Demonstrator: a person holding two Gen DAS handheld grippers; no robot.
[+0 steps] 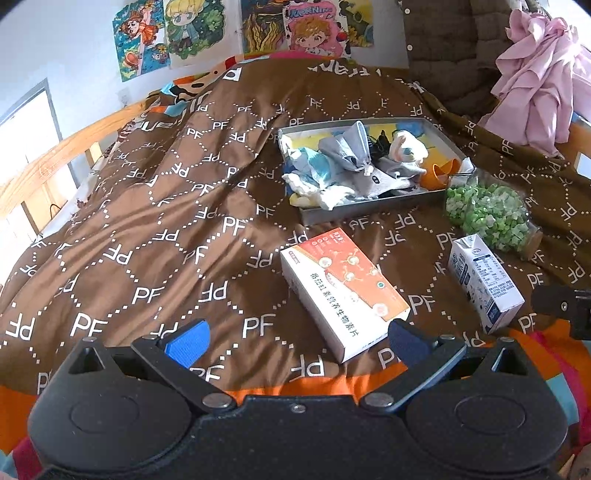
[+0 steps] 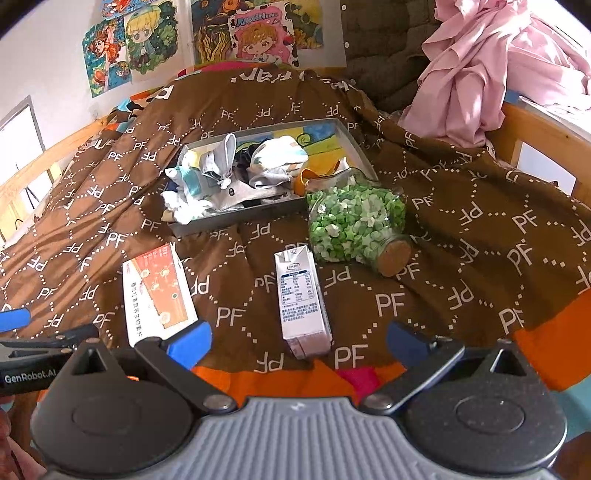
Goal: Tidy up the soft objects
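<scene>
Socks and small cloths in grey, white and blue [image 1: 343, 166] lie heaped in a shallow grey tray [image 1: 373, 211] on the brown PF-patterned bedspread [image 1: 155, 221]. Nearer the bed's front edge, left to right: orange-and-white carton [image 1: 341, 291], white milk carton [image 2: 301, 299], corked jar of green paper stars [image 2: 354, 223]. Left tongs [image 1: 297, 341] and right tongs [image 2: 299, 341] both gape apart, empty.

satiny bedspread [image 1: 155, 229]; glossy cardboard box [image 1: 343, 291]

I read "PF" repeated across the brown bedspread [image 2: 461, 229], "GenRobot.AI" on my left gripper [image 2: 26, 376], "MORNING" on a poster [image 2: 258, 35].
</scene>
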